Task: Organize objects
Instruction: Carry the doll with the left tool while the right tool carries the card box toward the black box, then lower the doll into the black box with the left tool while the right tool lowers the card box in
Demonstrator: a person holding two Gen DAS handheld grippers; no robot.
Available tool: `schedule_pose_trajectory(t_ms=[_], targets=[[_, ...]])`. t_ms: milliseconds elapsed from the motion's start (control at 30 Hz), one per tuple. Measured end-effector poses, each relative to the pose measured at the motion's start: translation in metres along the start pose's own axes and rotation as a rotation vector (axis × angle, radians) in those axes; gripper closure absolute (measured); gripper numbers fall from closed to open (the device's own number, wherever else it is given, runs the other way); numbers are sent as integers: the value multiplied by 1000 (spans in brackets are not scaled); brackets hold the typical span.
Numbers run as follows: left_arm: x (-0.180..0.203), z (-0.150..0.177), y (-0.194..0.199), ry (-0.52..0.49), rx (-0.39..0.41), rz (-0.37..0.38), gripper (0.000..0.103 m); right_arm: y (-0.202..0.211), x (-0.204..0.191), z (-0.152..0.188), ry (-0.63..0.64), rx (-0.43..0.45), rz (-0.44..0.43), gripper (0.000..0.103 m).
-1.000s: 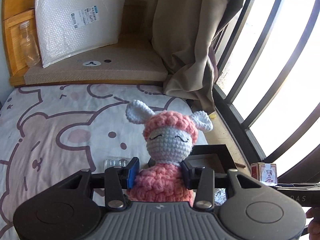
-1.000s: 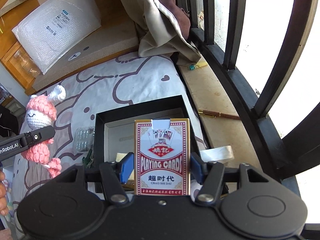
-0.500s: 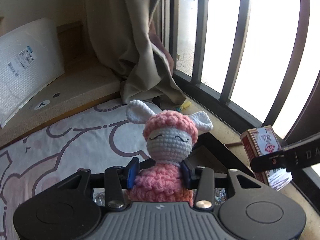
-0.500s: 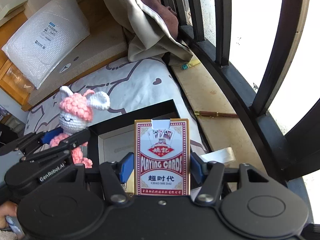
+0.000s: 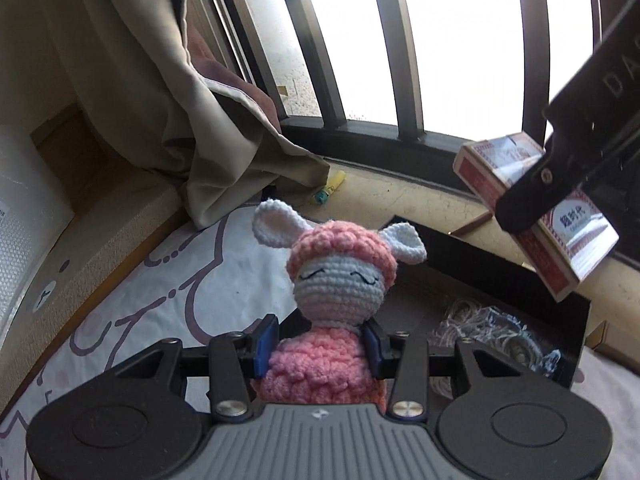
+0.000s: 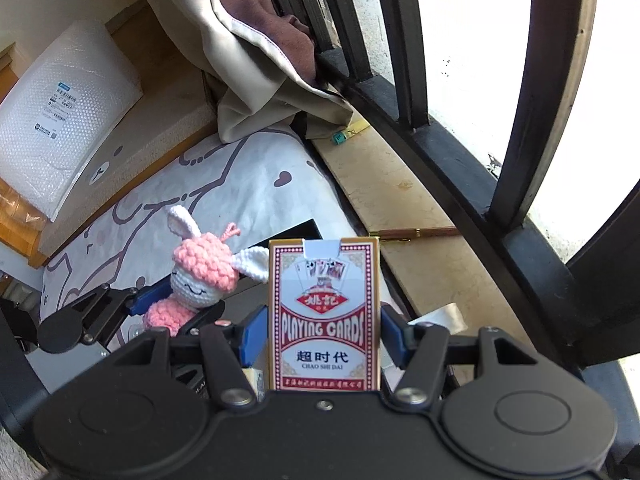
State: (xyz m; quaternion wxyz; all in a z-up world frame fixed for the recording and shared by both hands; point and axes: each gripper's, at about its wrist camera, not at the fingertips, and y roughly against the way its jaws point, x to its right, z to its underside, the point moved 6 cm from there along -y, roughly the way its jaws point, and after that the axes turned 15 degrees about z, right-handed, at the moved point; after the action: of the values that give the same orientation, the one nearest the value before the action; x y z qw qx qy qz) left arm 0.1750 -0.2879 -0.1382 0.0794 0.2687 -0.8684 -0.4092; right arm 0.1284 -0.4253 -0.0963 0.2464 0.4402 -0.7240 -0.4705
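Sitting clamped between left tongs (image 5: 320, 346): crochet bunny (image 5: 332, 300), upright.

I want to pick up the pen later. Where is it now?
In the right wrist view, the pen lies on the sill below the window bars, just beyond the cards held in the right gripper.

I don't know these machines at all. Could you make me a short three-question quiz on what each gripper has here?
1. True or false: the left gripper holds the crochet bunny.
2. The right gripper holds: A) a pen, B) a playing card box, C) a lighter.
3. Fill in: below the bunny sits an open black ___.

Key: 1 true. 2 B. 3 box.
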Motion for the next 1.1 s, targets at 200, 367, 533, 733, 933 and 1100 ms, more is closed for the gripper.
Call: schedule_pose_trajectory(t_ms=[200, 367, 533, 733, 933, 1100], targets=[[-1, 17, -17, -39, -90, 17, 58, -11, -1, -5, -57, -25, -15, 43], [-8, 30, -28, -27, -151, 6, 52, -19, -8, -6, -88, -54, -39, 43], [-8, 31, -22, 12, -123, 62, 25, -26, -14, -8, -121, -72, -43, 43], [-12, 25, -3, 21, -56, 73, 25, -37, -15, -10, -226, -110, -54, 43], [-35, 18, 20, 94, 34, 14, 25, -45, -27, -8, -253, -131, -62, 43], [-50, 24, 23, 176, 35, 13, 25, -53, -43, -9, -211, -122, -66, 43]])
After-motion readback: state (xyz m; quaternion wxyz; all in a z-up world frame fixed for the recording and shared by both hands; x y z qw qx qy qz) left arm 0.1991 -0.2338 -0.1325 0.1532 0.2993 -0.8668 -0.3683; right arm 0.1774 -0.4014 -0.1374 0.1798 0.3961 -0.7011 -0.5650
